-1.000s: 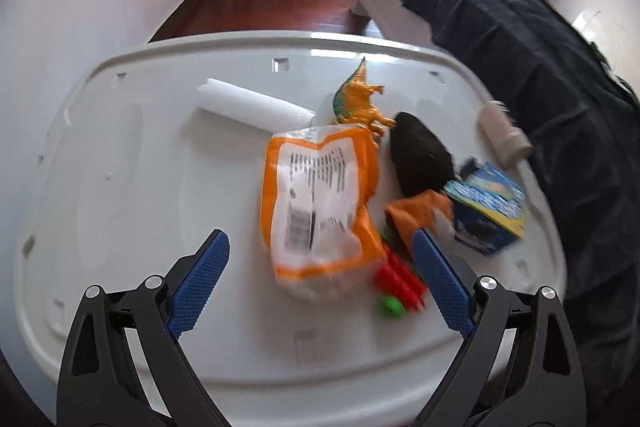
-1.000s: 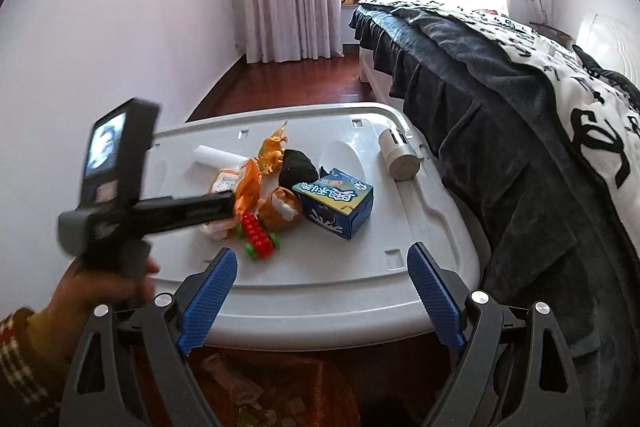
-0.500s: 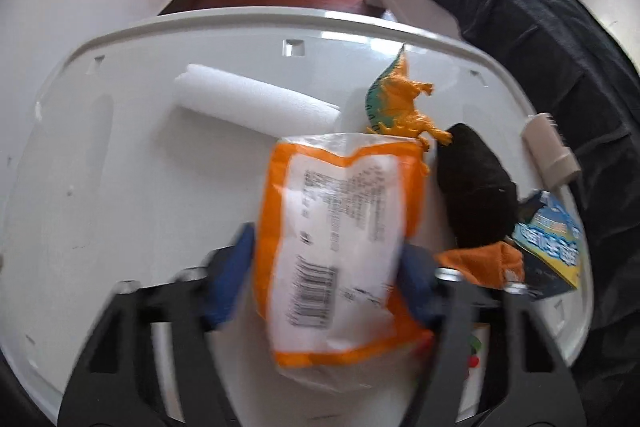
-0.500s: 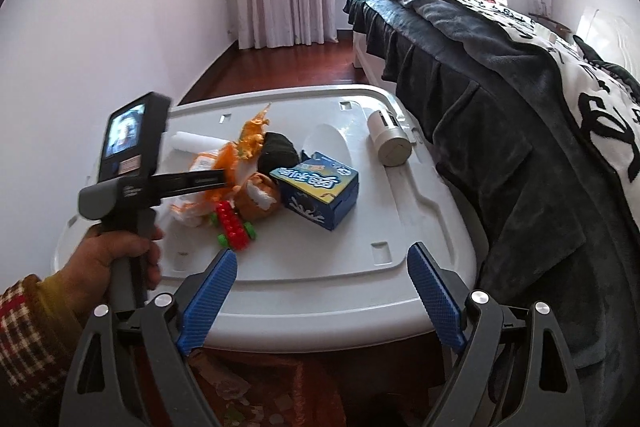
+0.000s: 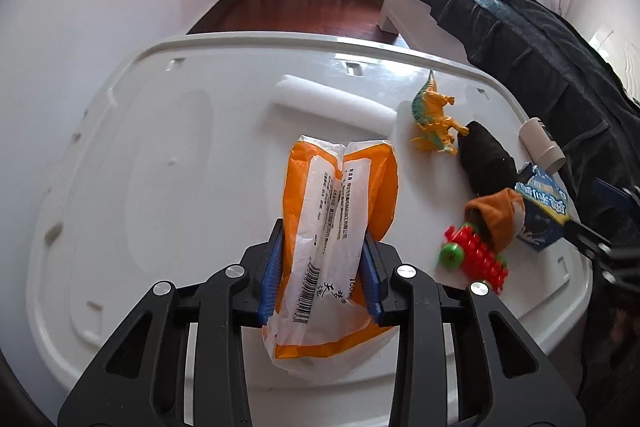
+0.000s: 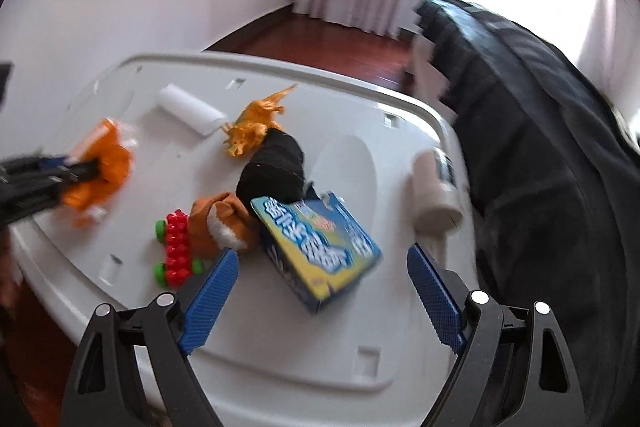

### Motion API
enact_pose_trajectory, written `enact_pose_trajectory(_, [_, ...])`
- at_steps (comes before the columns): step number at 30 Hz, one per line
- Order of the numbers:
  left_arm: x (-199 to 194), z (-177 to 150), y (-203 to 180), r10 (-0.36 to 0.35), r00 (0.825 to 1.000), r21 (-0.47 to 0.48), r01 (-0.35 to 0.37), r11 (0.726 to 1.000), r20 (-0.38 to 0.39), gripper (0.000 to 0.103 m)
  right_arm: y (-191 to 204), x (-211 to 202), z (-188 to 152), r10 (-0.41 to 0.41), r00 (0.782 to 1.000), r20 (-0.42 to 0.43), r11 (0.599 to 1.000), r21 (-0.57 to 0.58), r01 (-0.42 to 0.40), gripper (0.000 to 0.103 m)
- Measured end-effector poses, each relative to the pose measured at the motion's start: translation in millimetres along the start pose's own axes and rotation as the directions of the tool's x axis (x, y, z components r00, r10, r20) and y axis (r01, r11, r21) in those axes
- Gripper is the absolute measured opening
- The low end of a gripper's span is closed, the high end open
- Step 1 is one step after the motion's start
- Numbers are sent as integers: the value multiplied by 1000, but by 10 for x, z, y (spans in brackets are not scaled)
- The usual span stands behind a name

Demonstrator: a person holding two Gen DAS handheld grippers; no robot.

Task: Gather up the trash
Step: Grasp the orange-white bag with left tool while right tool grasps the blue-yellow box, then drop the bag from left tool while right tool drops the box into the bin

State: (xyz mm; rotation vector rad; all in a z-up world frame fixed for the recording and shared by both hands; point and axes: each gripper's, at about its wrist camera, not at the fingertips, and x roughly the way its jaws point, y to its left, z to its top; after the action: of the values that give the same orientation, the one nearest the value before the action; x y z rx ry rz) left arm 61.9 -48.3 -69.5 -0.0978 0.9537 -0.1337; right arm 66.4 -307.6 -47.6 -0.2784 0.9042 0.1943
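Observation:
My left gripper (image 5: 324,267) is shut on an orange and white snack bag (image 5: 340,211) and holds it just above the white plastic lid (image 5: 160,155). The bag and that gripper also show at the left of the right wrist view (image 6: 100,167). My right gripper (image 6: 320,291) is open and empty, its fingers either side of a blue and yellow carton (image 6: 320,243) near the lid's front edge. A white foam roll (image 5: 332,103) and a cardboard tube (image 6: 434,191) lie on the lid.
An orange dinosaur toy (image 6: 256,127), a black sock (image 6: 276,167), an orange sock (image 6: 224,223) and a red brick toy with green wheels (image 6: 176,251) lie among the trash. A bed with a dark cover (image 6: 552,131) stands right of the lid.
My left gripper moved forward and closed on the snack bag, lifting it. My right gripper moved in over the lid toward the blue carton.

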Motion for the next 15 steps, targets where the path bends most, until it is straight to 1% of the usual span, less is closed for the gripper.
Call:
enact_pose_trajectory(4, [-19, 2, 3, -12, 1000, -13, 12, 1000, 2, 33, 17, 227, 8, 11, 1000, -29, 996, -92, -14, 85])
enact_pose_trajectory(8, [-56, -17, -18, -38, 999, -14, 38, 999, 3, 33, 6, 365, 11, 24, 998, -53, 988, -153, -32, 85])
enact_pose_trajectory(11, [-73, -27, -59, -52, 999, -5, 52, 999, 3, 33, -23, 462, 13, 54, 995, -84, 983, -172, -68, 77])
enact_pose_trajectory(12, [-77, -32, -68, -57, 998, -4, 57, 998, 4, 33, -34, 484, 12, 54, 995, -86, 982, -176, -69, 73])
enact_pose_trajectory(14, [-79, -40, -105, -66, 998, 1, 66, 998, 2, 33, -56, 491, 23, 80, 993, -83, 983, -158, -92, 69])
enact_pose_trajectory(15, [-78, -48, -116, -68, 998, 2, 68, 998, 1, 33, -73, 466, 24, 87, 993, -80, 984, -149, -99, 65])
